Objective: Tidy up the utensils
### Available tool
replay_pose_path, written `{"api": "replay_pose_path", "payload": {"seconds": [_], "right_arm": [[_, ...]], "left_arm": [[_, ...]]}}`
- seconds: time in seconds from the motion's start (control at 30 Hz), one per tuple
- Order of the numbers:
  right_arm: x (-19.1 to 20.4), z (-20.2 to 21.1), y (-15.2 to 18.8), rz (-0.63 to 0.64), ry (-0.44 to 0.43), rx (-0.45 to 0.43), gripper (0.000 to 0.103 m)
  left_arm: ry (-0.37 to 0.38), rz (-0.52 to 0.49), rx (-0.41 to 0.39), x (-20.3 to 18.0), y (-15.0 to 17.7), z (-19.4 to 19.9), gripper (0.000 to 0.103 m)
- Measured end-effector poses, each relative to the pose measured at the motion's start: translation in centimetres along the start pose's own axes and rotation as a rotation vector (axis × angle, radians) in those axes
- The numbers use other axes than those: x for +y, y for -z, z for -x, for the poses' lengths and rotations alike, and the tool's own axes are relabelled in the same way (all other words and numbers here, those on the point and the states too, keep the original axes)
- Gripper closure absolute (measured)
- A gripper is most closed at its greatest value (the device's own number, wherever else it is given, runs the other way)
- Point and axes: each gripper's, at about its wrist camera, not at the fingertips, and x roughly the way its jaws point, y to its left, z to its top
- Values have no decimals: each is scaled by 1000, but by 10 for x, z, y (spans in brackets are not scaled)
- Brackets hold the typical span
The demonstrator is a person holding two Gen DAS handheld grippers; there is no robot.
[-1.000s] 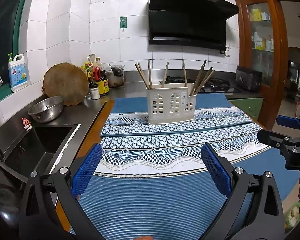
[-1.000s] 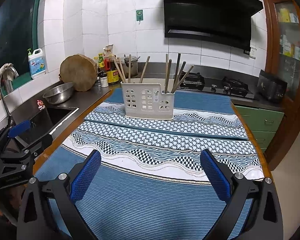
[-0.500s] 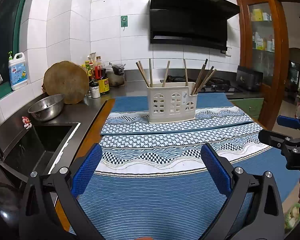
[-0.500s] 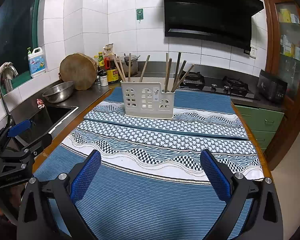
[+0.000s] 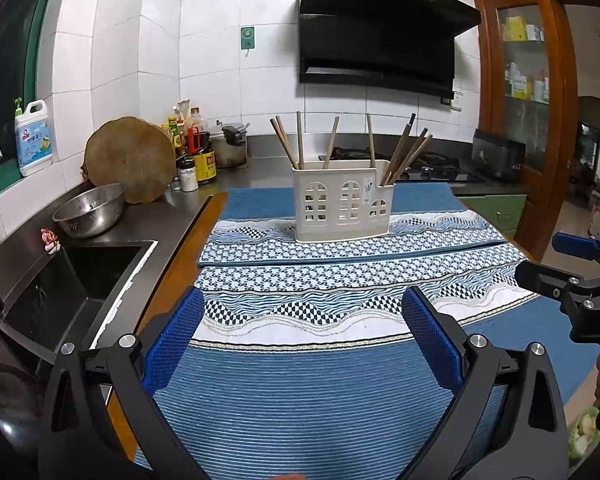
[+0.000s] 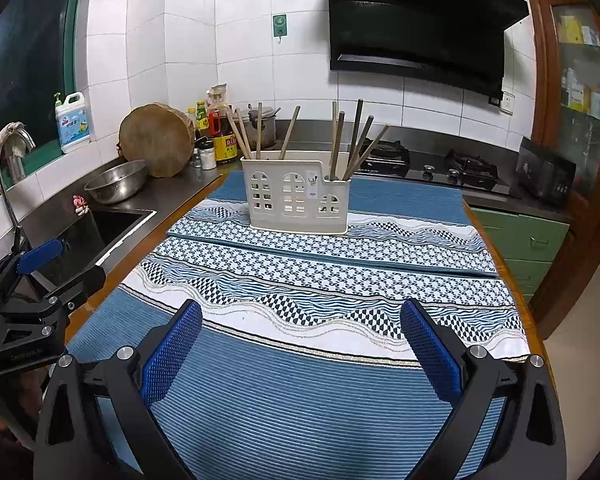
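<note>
Now both our grippers, left (image 5: 302, 330) and right (image 6: 300, 330), hold jaws apart and empty, so we should pinch the light, stiff, thin chopsticks (image 6: 342, 138) near their tops, at 12 o'clock in the holder (image 6: 296, 200).

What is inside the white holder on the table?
Chopsticks stand in the white holder, leaning in both compartments. Their lower ends are hidden by its walls; whether anything else lies inside cannot be seen.

The utensil holder (image 5: 342, 208) is cream white, and the chopsticks (image 5: 404, 154) in it are brown. The cloth (image 5: 300, 392) is blue with thin stripes near, then white with wavy lines and little black-and-white checks farther off. The pads (image 6: 172, 354) on the grippers are bright blue on black frames. The bowl (image 5: 89, 210) on the left is shiny silver. The wall tiles (image 5: 212, 48) are white.
</note>
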Motion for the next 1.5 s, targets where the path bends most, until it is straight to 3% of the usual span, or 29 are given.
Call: {"api": "replay_pose_path", "payload": {"seconds": [1.5], "right_arm": [[6, -7, 2, 12, -8, 21, 7]], "left_arm": [[3, 6, 22, 1, 3, -7, 5]]}}
